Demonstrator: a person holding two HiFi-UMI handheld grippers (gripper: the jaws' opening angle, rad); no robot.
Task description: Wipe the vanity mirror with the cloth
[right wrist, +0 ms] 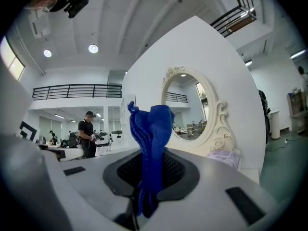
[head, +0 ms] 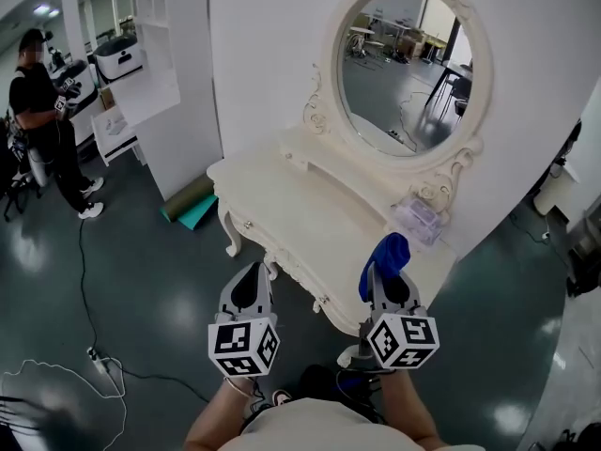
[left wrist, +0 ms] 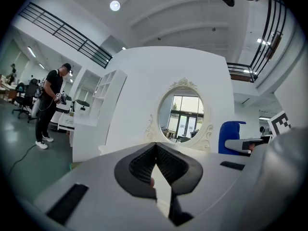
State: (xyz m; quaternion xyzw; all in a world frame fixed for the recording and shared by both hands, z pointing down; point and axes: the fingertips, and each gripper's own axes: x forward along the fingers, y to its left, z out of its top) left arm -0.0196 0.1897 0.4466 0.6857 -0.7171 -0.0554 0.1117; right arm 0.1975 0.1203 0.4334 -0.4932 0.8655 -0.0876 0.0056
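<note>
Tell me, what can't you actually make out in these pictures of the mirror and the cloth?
- Mirror glass: any smears are too small to see in all views; only reflections show.
- Blue cloth: its lower end is hidden between the jaws of the right gripper, right gripper view.
- Clear container: contents blurred, head view.
- Vanity table: near corner hidden behind the right gripper, head view.

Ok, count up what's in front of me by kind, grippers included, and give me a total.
Grippers: 2, the left gripper and the right gripper
Blue cloth, clamped in the right gripper: 1
Vanity mirror: 1
Vanity table: 1
Clear box on the table: 1
Person in the background: 1
Total: 7
</note>
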